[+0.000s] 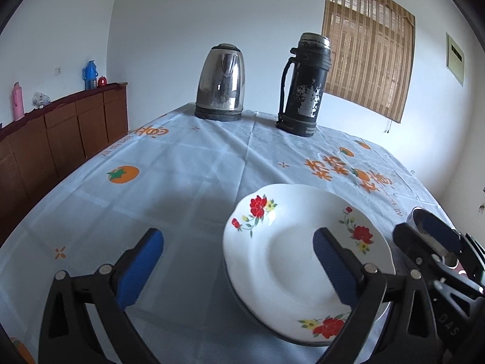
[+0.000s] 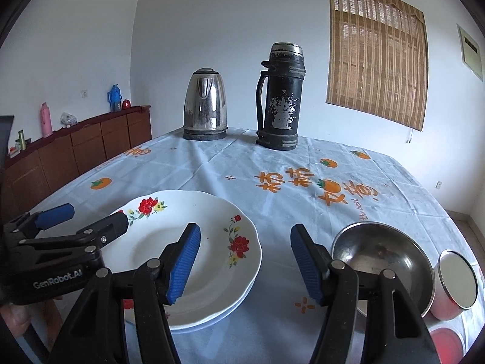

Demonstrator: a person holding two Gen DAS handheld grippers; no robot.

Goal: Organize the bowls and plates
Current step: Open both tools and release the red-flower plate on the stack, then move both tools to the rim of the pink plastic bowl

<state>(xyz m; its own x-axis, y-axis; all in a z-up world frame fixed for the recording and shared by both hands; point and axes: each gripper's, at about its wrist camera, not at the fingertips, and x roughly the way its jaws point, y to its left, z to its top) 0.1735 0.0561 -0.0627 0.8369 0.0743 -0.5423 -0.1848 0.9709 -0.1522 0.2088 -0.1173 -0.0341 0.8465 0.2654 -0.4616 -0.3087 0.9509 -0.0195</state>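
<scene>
A white plate with red flowers (image 1: 291, 251) lies on top of a second plate on the tablecloth; the stack also shows in the right wrist view (image 2: 209, 242). My left gripper (image 1: 238, 257) is open and empty, its right finger over the plate's middle; it appears at the left in the right wrist view (image 2: 91, 221). My right gripper (image 2: 245, 261) is open and empty above the cloth, between the plates and a steel bowl (image 2: 385, 267). Its body shows at the right edge of the left wrist view (image 1: 439, 242).
A steel kettle (image 1: 219, 83) and a worn black thermos (image 1: 303, 86) stand at the table's far side. A pink steel-lidded cup (image 2: 454, 285) and a red lid (image 2: 445, 339) lie by the bowl. A wooden sideboard (image 1: 60, 133) runs along the left wall.
</scene>
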